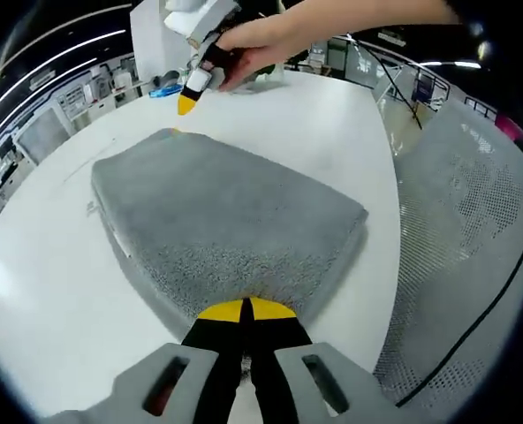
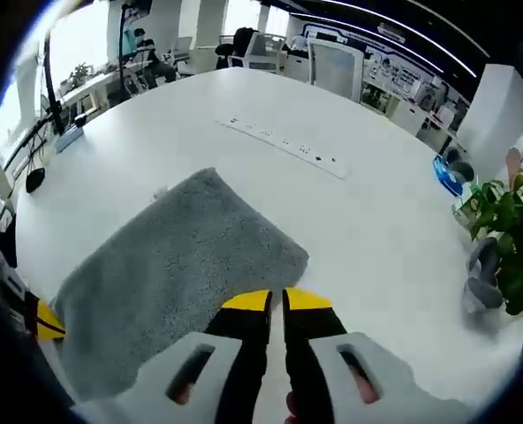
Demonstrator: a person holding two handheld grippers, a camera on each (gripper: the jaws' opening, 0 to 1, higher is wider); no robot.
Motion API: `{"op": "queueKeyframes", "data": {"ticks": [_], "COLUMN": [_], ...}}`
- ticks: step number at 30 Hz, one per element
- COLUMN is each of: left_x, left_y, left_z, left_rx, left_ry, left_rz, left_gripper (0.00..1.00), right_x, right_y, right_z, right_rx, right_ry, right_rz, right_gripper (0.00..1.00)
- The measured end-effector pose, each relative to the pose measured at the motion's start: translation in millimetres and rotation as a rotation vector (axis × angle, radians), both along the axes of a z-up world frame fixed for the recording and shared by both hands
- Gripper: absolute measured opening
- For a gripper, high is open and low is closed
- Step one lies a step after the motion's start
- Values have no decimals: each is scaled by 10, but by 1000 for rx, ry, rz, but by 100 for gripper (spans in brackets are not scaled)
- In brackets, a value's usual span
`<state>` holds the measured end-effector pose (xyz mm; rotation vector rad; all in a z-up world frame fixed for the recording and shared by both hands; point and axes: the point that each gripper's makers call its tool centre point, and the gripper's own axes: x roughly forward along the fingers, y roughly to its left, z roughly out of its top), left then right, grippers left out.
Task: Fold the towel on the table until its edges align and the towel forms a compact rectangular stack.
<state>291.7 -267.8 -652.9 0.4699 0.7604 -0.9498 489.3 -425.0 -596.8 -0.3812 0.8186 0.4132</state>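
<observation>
Yellow-tipped left gripper [image 1: 245,310], jaws closed and empty, hovers at the folded grey terry towel's [image 1: 222,221] 6 o'clock edge on the white round desk [image 1: 332,124]; the right gripper [image 2: 276,301], closed too, hangs near its 12 o'clock corner.

The black, yellow-tipped left gripper [image 1: 245,311] has its jaws closed; the matching right gripper [image 2: 276,301] hangs, jaws almost together.

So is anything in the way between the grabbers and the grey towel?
Nothing visible. The left gripper sits right at the edge of the folded grey towel, jaws together. The right gripper sits at the far corner, bare white table beyond it.
</observation>
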Motion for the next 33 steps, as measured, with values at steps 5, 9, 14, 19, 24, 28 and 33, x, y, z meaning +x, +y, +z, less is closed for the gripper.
{"op": "queueKeyframes", "data": {"ticks": [5, 9, 14, 19, 24, 28, 33], "left_x": [-1, -6, -22, 11, 69, 42, -84], "left_y": [6, 13, 10, 77, 159, 215, 302], "left_z": [9, 18, 68, 193, 461, 643, 659], "left_rx": [8, 27, 26, -17, -97, -133, -141], "left_ry": [19, 12, -30, -41, -81, -152, -154], "left_rz": [24, 40, 10, 40, 71, -20, -105], "left_gripper": [1, 1, 1, 4, 7, 10, 12], "right_x": [-301, -641, -1112, -1624, -1906, -2108, -2268], "right_y": [61, 158, 202, 292, 469, 597, 746], "right_z": [178, 328, 341, 251, 277, 189, 93], "right_rx": [38, 77, 76, 76, 84, 77, 89], "right_ry": [-39, -72, -80, -38, -45, -8, 42], "right_rz": [21, 46, 65, 119, 212, 289, 366], "right_gripper": [6, 8, 9, 11, 12, 14, 14]}}
